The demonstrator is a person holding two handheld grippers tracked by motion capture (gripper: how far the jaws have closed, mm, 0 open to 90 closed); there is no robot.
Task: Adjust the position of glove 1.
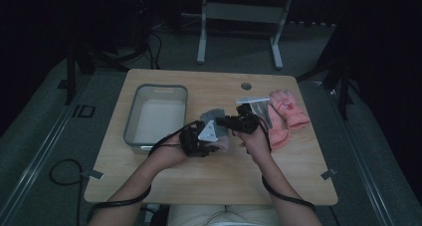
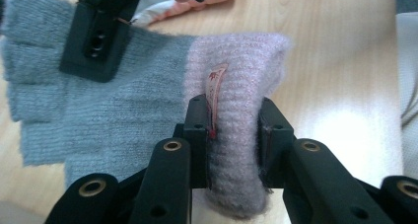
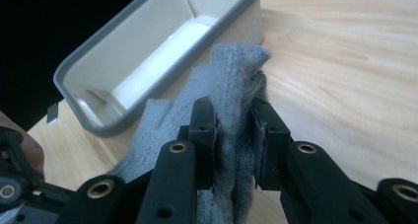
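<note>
A grey knit glove point(image 2: 98, 110) with a pink cuff point(image 2: 241, 86) is held above the middle of the table point(image 1: 209, 181), between the bin point(image 1: 130, 121) toward the left edge and the pink gloves point(image 1: 286, 111) toward the right edge. The left gripper point(image 2: 231, 135) is clamped on the cuff, the small label caught beside one pad. The right gripper point(image 3: 234, 135) is clamped on the finger end, the knit bunched between its pads.

The step in hand is judged to be carrying the glove to the bin (its near rim lies close in the right gripper view). The glove is best kept stretched lightly between both grips so no loose part drags on the rim. It should be brought fully over the bin's opening and lowered inside before either grip is released, and both jaws are best opened together so that the glove drops flat.
</note>
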